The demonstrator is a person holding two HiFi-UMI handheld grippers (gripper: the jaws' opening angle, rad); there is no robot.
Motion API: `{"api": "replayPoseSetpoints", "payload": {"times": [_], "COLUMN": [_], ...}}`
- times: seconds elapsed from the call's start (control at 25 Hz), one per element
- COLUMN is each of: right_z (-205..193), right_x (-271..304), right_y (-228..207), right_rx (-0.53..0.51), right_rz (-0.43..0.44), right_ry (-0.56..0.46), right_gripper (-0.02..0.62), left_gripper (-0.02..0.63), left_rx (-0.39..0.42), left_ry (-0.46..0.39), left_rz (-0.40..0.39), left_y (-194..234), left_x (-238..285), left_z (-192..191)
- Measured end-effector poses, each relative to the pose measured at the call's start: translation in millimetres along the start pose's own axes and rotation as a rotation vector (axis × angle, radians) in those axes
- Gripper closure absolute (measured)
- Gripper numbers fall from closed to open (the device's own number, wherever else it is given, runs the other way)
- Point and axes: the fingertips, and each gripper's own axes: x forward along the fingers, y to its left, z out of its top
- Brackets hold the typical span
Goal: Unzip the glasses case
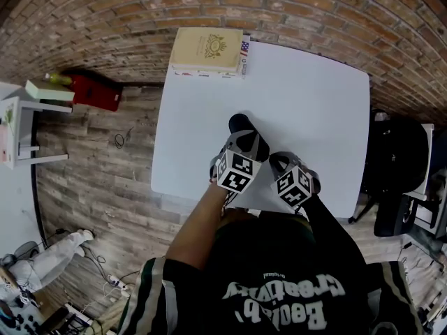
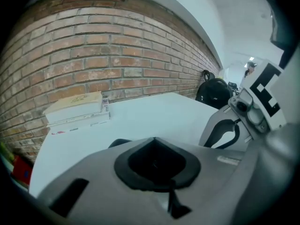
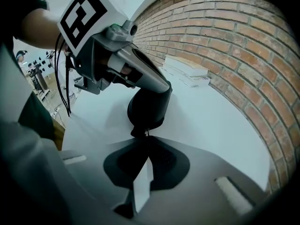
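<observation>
The black glasses case [image 1: 239, 123] lies near the front of the white table [image 1: 314, 96]. My left gripper [image 1: 244, 135] is shut on its near end; in the right gripper view its grey jaws [image 3: 157, 89] clamp the top of the case [image 3: 147, 110]. My right gripper [image 3: 144, 136] is shut right at the case's lower edge, with a small metal zipper pull [image 3: 146, 132] pinched at its tips. In the head view the right gripper [image 1: 278, 162] sits beside the left one, its tips hidden. The left gripper view shows only a sliver of the case [image 2: 120, 143].
A stack of books [image 1: 207, 49] lies at the table's far left corner against the brick wall. A black chair with a bag [image 1: 398, 152] stands right of the table. A red box [image 1: 94, 89] and a white shelf [image 1: 21, 128] are on the floor at the left.
</observation>
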Motion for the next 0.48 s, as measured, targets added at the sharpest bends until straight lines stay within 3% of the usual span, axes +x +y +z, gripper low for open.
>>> {"api": "replayPoseSetpoints", "payload": {"times": [0.48], "right_z": [-1], "right_x": [0], "right_y": [-22], "right_rx": [-0.019], "right_rz": [-0.069], "right_ry": [0.020], "right_gripper": [0.581], "left_gripper": [0.601], "left_rx": [0.001], "left_ry": [0.018], "left_rz": [-0.035], "left_y": [-1], "left_x": [4], "left_z": [2]}}
